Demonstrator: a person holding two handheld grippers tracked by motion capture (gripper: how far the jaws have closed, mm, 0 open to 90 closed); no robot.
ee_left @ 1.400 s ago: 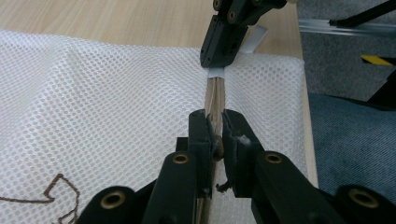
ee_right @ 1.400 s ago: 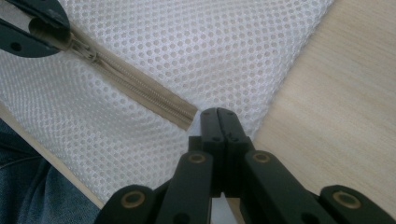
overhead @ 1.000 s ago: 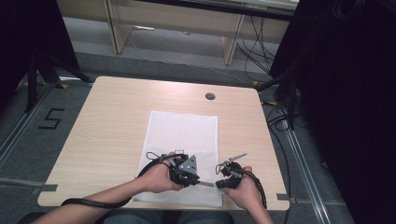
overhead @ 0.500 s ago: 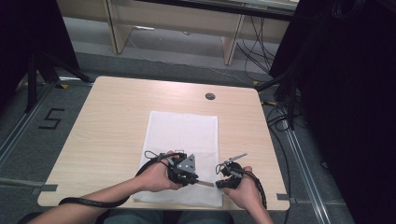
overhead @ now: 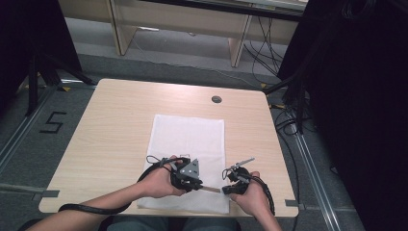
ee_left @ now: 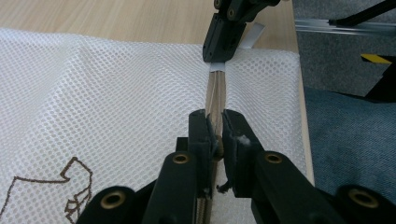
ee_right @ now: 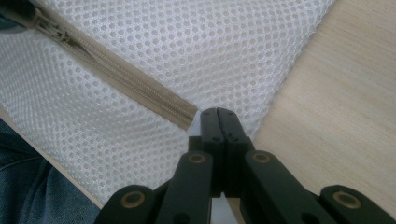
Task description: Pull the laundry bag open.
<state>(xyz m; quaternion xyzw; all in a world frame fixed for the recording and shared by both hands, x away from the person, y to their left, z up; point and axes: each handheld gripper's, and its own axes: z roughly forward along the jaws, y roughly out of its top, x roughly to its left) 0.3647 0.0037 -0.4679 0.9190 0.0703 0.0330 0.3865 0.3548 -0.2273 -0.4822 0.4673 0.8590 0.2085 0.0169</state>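
Note:
A white mesh bag (overhead: 189, 138) lies flat on the wooden table (overhead: 120, 120), its beige zipper (overhead: 210, 189) running along the near edge. My left gripper (ee_left: 215, 116) is shut on the zipper (ee_left: 215, 93), pinching it upright between the pads. My right gripper (ee_right: 218, 112) is shut on the bag at the zipper's end (ee_right: 187, 114); in the left gripper view it (ee_left: 227, 28) clamps a small white tab (ee_left: 217, 67). From above, the left gripper (overhead: 190, 175) and right gripper (overhead: 233, 180) sit close together. The zipper's slider (ee_right: 49, 24) lies farther along.
A round cable hole (overhead: 216, 99) sits near the table's far edge. The near table edge runs just under the bag (ee_right: 56, 168), with the person's jeans (ee_right: 28, 196) below. A brown outline print (ee_left: 70, 186) marks the mesh. Black curtains (overhead: 356, 96) stand at right.

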